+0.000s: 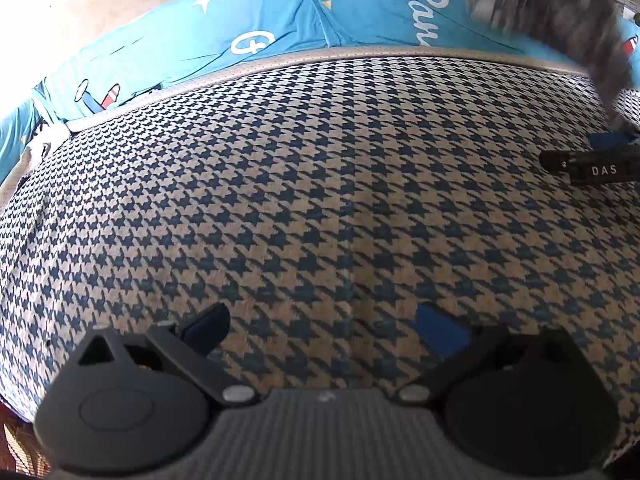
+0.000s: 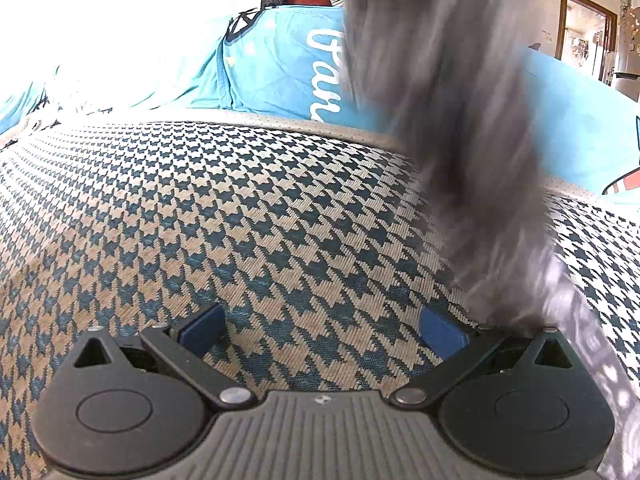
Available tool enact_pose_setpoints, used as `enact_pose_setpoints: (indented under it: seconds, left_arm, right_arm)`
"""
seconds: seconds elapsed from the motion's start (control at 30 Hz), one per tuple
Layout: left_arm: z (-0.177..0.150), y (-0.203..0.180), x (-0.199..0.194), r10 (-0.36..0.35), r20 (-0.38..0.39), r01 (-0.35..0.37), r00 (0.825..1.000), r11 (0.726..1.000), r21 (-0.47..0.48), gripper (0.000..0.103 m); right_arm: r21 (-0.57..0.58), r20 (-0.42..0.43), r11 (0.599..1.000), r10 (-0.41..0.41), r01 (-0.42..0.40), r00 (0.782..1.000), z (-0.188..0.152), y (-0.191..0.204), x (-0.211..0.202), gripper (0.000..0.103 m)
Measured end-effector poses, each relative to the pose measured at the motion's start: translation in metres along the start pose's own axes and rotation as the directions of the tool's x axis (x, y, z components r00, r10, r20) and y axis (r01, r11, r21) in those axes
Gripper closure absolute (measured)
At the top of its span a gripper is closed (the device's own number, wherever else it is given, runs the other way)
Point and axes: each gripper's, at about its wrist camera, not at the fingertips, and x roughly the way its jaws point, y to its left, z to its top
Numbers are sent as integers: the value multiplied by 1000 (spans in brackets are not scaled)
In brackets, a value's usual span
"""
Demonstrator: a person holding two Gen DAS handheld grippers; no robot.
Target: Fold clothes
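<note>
Grey garment (image 2: 448, 128) motion-blurred, top cut off by frame, perhaps draped over right gripper's (image 2: 320, 330) edge, hiding blue sheet (image 2: 272, 68) lettering

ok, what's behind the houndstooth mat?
Behind the houndstooth mat, a blue printed sheet with white lettering runs along its far edge. A blurred grey garment covers part of it; beneath the mat is hidden.

Houndstooth mattress (image 1: 320, 184); blue cartoon sheet (image 1: 280, 20) behind; doorway (image 2: 586, 36).

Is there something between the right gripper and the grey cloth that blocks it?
Nothing visible does. The right gripper is open over the houndstooth surface, and the blurred grey cloth hangs just beside its right finger, with no object between them.
</note>
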Motion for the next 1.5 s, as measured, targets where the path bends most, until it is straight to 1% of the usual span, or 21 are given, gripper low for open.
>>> enact_pose_setpoints:
  seconds: [0.1, 0.2, 0.23, 0.3, 0.4, 0.5, 0.57, 0.63, 0.73, 0.97, 1.1, 1.17, 1.2, 1.23, 1.27, 1.3, 1.33, 1.4, 1.5]
  left_arm:
    - [9, 4, -1, 4, -9, -4, 1000, 1000, -19, 0]
    - [12, 26, -2, 6, -3, -6, 1000, 1000, -28, 0]
    - [4, 30, -8, 8, 3, -8, 1000, 1000, -29, 0]
    - [-31, 37, -26, 16, 16, -15, 1000, 999, -32, 0]
    - [-66, 4, -48, 22, 27, -21, 999, 999, -27, 0]
    - [-79, -9, -73, 9, 31, -8, 999, 999, -31, 0]
    - [-96, 3, -77, 4, 32, -3, 999, 1000, -30, 0]
    - [-99, 11, -73, 4, 28, -3, 1000, 999, -43, 0]
    - [-89, 20, -63, -6, 17, 7, 1000, 998, -66, 0]
    - [-73, 11, -60, 1, 3, -1, 1000, 996, -88, 0]
    - [-68, 13, -59, 5, -11, -6, 1000, 993, -116, 0]
    - [-67, 21, -58, 7, -12, -8, 1000, 992, -129, 0]
    - [-66, 28, -57, 7, -12, -8, 1000, 991, -134, 0]
    - [-62, 36, -53, 7, -13, -8, 1000, 991, -136, 0]
    - [-55, 47, -48, 8, -15, -10, 1000, 990, -138, 0]
    - [-55, 54, -46, 9, -15, -11, 1000, 990, -139, 0]
    - [-57, 59, -45, 10, -13, -12, 1000, 990, -140, 0]
    - [-67, 47, -48, 14, -11, -15, 1000, 991, -133, 0]
    - [-68, 28, -51, 20, -7, -20, 1000, 992, -125, 0]
  right_arm:
    - [2, 0, 1000, 1, -1, 1000, 0, 1, -1, 0]
    - [1, 0, 1000, 1, -1, 1000, 1, 4, -1, 0]
    - [2, 0, 1000, 2, -2, 1000, 1, 4, -1, 0]
    - [3, -1, 1000, 2, -2, 1000, 2, 6, -1, 0]
    - [1, 0, 1000, 1, -1, 1000, 3, 8, -2, 0]
    - [1, 0, 1000, 1, -1, 1000, 4, 11, -3, 0]
    - [2, -1, 1000, 2, -2, 1000, 4, 13, -3, 0]
    - [2, -1, 1000, 1, -1, 1000, 5, 16, -4, 0]
    - [1, 0, 1000, 1, -1, 1000, 6, 19, -4, 0]
    - [-1, 0, 1000, -1, 1, 1000, 8, 29, -6, 0]
    - [0, -1, 1000, 1, -1, 1000, 10, 35, -7, 0]
    - [0, -1, 1000, 0, 0, 1000, 10, 39, -8, 0]
    - [0, 0, 1000, 0, 0, 1000, 7, 30, -11, 0]
    - [1, 0, 1000, 1, -1, 1000, 2, 14, -16, 0]
    - [2, 0, 1000, 2, -2, 1000, -9, -1, 0, 0]
    - [3, 0, 1000, 2, -2, 1000, -12, -8, 12, 0]
    - [2, -1, 1000, 2, -2, 1000, -6, -10, 10, 0]
    - [2, 0, 1000, 2, -2, 1000, -7, -13, 4, 0]
    - [3, 0, 1000, 3, -3, 1000, -6, -15, 8, 0]
